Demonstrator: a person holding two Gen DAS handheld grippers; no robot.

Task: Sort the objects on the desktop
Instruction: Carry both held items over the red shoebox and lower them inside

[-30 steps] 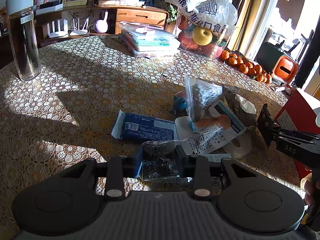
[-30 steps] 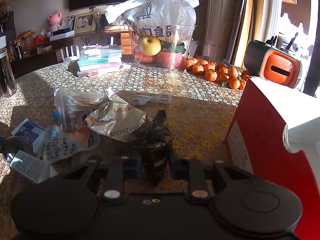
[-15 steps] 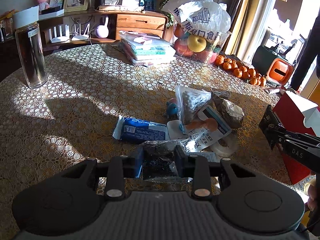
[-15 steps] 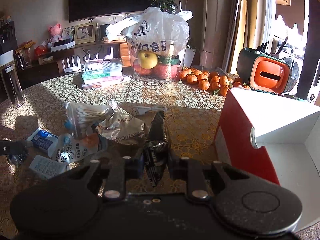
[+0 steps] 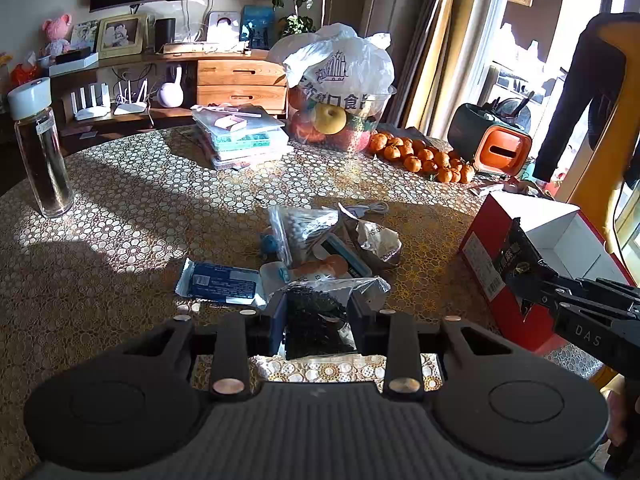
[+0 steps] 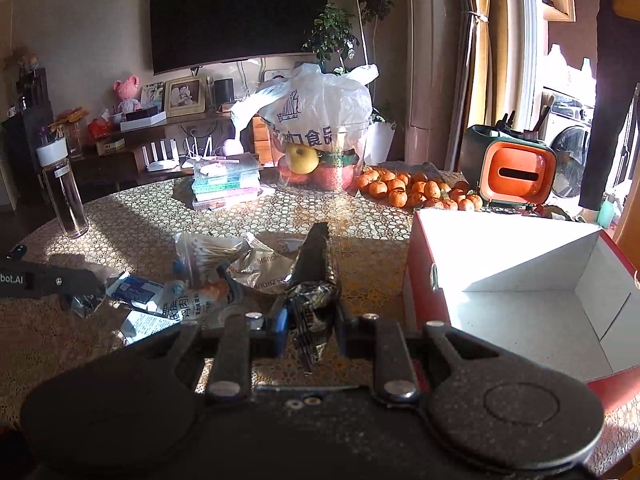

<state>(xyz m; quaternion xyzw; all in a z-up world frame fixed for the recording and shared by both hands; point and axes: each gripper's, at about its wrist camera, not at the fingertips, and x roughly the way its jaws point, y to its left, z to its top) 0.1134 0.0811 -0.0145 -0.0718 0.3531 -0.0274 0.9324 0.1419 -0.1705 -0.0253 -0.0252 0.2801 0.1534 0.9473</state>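
— While we looked along the left gripper (image 5: pixel 316 322), what sat between its fingers?

— We saw a clear packet of dark bits (image 5: pixel 320 316), clamped from both sides by the blue-edged pads, its top poking up past the fingertips. It hung clear of the table (image 5: pixel 132 208), with the patterned cloth showing under it.

— And the right gripper (image 6: pixel 310 322)?

— It was clenched on a dark crinkled foil packet (image 6: pixel 314 280) that stood nearly upright between the pads, its narrow end rising above them. From the left camera we saw that same packet at the right, held in front of the red box (image 5: pixel 486 280).

— Where was the box relative to that claw?

— Just to the right of it. Its white inside (image 6: pixel 520 280) lay open, and we saw nothing in the part that showed. The foil packet was beside the box's red wall, not over the opening.

— What lay just beyond the claws?

— We counted a small heap on the table: a blue wrapper (image 5: pixel 220 284), a white pouch with printed characters (image 6: pixel 188 304), a bag of cotton swabs (image 5: pixel 300 228) and a silver foil pouch (image 5: pixel 378 240). A white cable (image 5: pixel 366 210) lay just behind them.

— Farther back?

— A tall glass bottle (image 5: pixel 42 156) stood at the left, a stack of flat cases (image 5: pixel 240 136) mid-table, then a fruit bowl under a white plastic bag (image 5: pixel 340 92), a row of tangerines (image 5: pixel 420 156) and an orange and green holder (image 5: pixel 496 148).
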